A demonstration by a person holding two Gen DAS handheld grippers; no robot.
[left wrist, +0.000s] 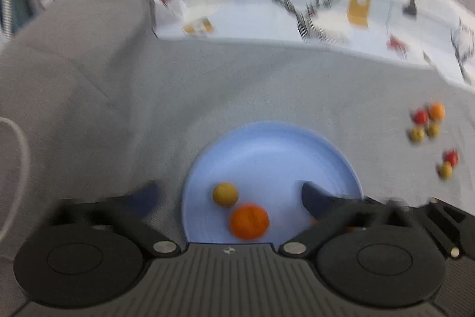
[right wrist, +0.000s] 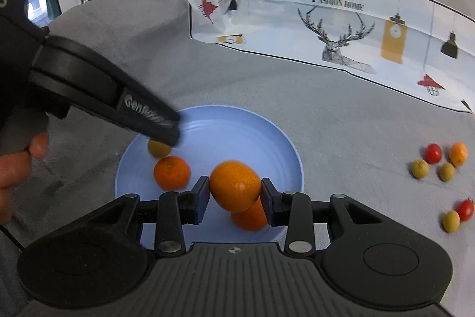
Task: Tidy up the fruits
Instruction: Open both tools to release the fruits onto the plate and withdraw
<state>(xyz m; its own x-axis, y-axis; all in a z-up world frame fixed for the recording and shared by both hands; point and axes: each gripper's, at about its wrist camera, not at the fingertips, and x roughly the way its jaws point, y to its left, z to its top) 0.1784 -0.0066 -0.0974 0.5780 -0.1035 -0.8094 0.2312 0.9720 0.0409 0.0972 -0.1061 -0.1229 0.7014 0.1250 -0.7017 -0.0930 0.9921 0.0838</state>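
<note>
A light blue plate (left wrist: 267,156) (right wrist: 231,132) lies on the grey cloth. On it are a yellow-green fruit (left wrist: 225,194) (right wrist: 158,148) and an orange (left wrist: 249,221) (right wrist: 171,172). My left gripper (left wrist: 230,196) hangs over the plate's near side, open wide, with nothing gripped. One of its fingers (right wrist: 160,124) reaches over the plate's left rim. My right gripper (right wrist: 235,192) is shut on an orange fruit (right wrist: 235,186) just above the plate. A second orange (right wrist: 251,217) lies under it. Several loose small fruits (right wrist: 436,162) (left wrist: 426,121), red, green and orange, sit on the cloth at the right.
A printed cloth (right wrist: 335,28) with a deer and lamps covers the far side, crumpled at its left end. A person's hand (right wrist: 17,165) holds the left gripper at the left edge. A red and green fruit pair (right wrist: 457,216) lies nearer. Curtains hang at the back left.
</note>
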